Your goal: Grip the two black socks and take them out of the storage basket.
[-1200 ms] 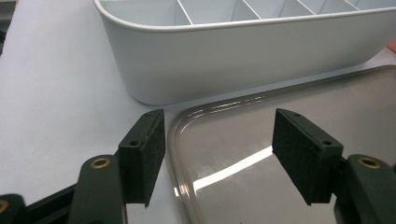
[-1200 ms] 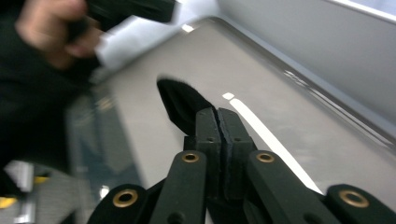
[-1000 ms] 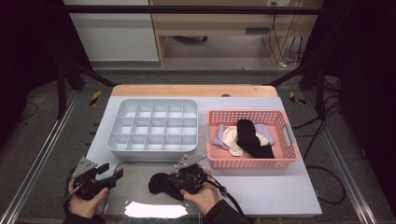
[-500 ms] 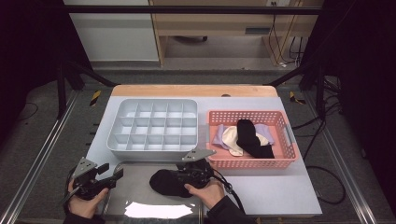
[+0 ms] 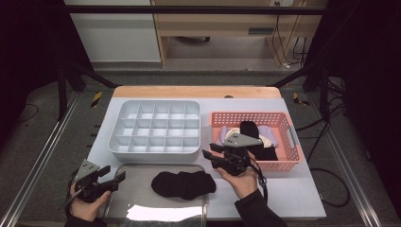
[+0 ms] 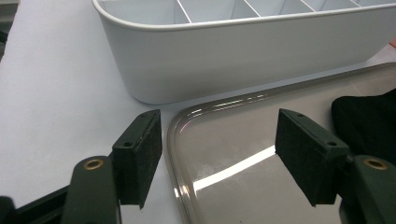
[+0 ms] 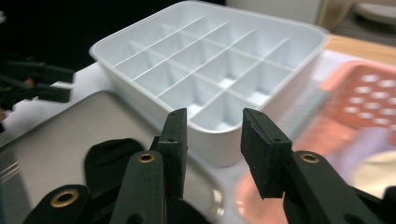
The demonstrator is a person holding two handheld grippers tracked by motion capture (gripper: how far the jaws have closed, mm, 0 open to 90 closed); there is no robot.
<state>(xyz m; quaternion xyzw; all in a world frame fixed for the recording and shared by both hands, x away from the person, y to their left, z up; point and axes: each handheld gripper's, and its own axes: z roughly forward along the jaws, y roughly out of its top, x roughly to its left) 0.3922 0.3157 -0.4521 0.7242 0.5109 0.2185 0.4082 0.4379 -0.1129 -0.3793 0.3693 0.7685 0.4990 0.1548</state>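
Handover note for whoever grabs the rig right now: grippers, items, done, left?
Left gripper: open, nothing between its fingers, at the left edge of the metal tray.
Right gripper: fingers have just been opening, nothing between them; it is above the table between tray and pink basket.
Done: one black sock lies on the tray.
Left: more socks in the basket, one black, others light. The white divided organiser looks empty; presumably socks end up there.

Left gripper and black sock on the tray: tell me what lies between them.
Bare metal. In the high view, the left gripper and the black sock have just shiny steel tray between them.
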